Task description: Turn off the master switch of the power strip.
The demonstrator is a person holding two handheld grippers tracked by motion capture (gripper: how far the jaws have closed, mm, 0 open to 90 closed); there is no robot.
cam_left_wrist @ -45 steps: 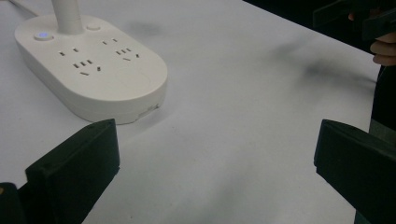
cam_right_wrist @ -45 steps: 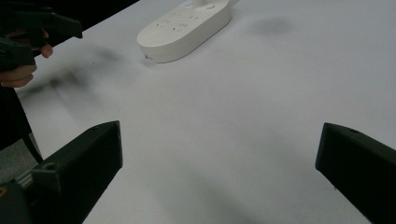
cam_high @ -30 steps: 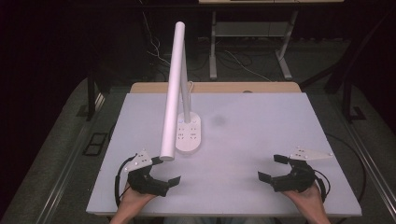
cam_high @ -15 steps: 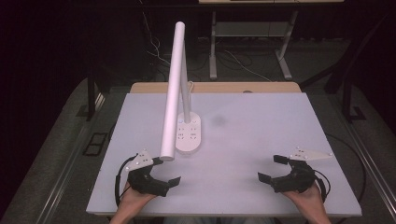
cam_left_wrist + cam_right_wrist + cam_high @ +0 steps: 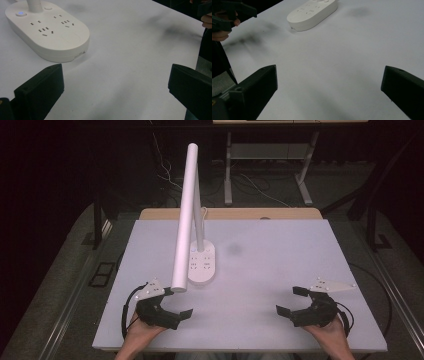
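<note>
A white desk lamp stands on the table: an oval base with sockets [image 5: 202, 263] and a long white tube head [image 5: 182, 220] that leans toward me. My left gripper [image 5: 177, 304] rests near the table's front left, just below the tube's lower end, open and empty. In the left gripper view the base [image 5: 47, 30] lies ahead to the left of the wide-apart jaws of my left gripper [image 5: 115, 87]. My right gripper [image 5: 291, 301] sits at the front right, open with nothing between its jaws. The right gripper view has the base [image 5: 312, 11] far ahead.
The white table [image 5: 280, 255] has a wooden strip along its far edge. Beyond it stand metal table legs [image 5: 228, 170] and loose cables on a dark floor. The left hand's gripper [image 5: 234, 11] appears at the top left of the right gripper view.
</note>
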